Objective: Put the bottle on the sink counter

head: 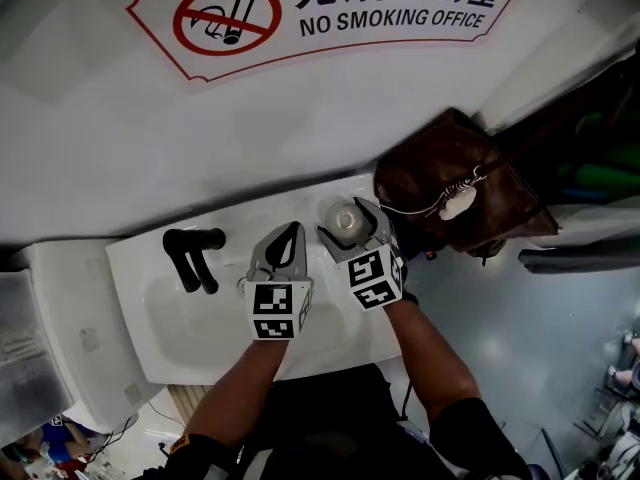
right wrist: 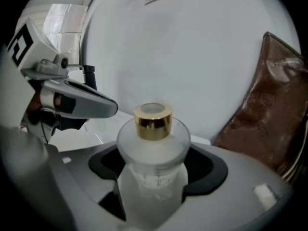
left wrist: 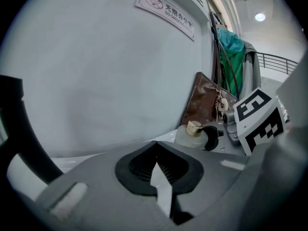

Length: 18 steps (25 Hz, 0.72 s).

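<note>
The right gripper (head: 348,220) pinches the frosted bottle (right wrist: 153,143) upright at the rear right corner of the sink (head: 140,258), probably to stand it on that flat rim, while the left gripper (head: 290,243), jaws pressed together on nothing, hovers clear over the sink's bowl

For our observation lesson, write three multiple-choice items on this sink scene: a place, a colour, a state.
1. Where is the brown bag? A in the basin; B right of the bottle; C left of the faucet.
2. What colour is the bottle's cap? A gold; B red; C blue.
3. The left gripper is: A wide open; B shut on the bottle; C shut, empty.
Answers: B, the head view shows the bag at the bottle's right; A, the cap shines gold in the right gripper view; C, its jaws meet on nothing, while the right gripper holds the bottle.
</note>
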Available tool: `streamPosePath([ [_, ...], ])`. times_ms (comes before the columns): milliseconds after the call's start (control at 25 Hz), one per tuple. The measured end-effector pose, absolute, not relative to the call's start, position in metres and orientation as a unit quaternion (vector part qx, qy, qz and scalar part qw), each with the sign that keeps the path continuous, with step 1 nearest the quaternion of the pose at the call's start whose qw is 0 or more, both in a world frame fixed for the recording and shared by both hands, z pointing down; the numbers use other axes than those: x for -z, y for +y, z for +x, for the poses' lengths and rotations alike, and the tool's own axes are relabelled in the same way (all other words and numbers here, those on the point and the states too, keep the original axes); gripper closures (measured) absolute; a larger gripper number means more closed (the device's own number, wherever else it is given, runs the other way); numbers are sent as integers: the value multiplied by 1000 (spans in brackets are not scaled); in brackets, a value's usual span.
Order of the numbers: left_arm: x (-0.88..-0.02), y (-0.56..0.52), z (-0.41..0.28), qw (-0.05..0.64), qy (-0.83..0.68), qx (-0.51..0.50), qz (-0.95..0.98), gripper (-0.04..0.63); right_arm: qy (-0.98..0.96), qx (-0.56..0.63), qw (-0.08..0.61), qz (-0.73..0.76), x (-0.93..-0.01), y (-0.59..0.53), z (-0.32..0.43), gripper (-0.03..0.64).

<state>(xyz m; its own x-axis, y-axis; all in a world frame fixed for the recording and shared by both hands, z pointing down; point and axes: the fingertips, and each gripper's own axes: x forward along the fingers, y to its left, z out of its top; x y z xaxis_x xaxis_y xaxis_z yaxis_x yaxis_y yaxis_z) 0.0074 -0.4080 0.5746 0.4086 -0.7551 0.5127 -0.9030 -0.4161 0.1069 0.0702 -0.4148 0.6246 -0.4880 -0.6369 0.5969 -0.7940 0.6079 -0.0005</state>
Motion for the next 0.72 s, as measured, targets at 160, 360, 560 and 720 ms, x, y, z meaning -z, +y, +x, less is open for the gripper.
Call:
streamPosePath([
  [160, -567, -401, 10, 181, -503, -195, 823, 595, -845, -141, 278, 435, -617, -406, 78, 262],
  [360, -552, -388, 13, 170, -495, -188, 831, 595, -835, -144, 274, 456, -603, -387, 87, 262],
  [560, -533, -365, 12, 154, -482, -185, 842, 595, -823, -140, 258, 487, -577, -363, 95, 294],
  [720, -523, -341, 7, 151, -472, -183, 849, 595, -811, -132, 237, 519, -551, -343, 98, 389],
])
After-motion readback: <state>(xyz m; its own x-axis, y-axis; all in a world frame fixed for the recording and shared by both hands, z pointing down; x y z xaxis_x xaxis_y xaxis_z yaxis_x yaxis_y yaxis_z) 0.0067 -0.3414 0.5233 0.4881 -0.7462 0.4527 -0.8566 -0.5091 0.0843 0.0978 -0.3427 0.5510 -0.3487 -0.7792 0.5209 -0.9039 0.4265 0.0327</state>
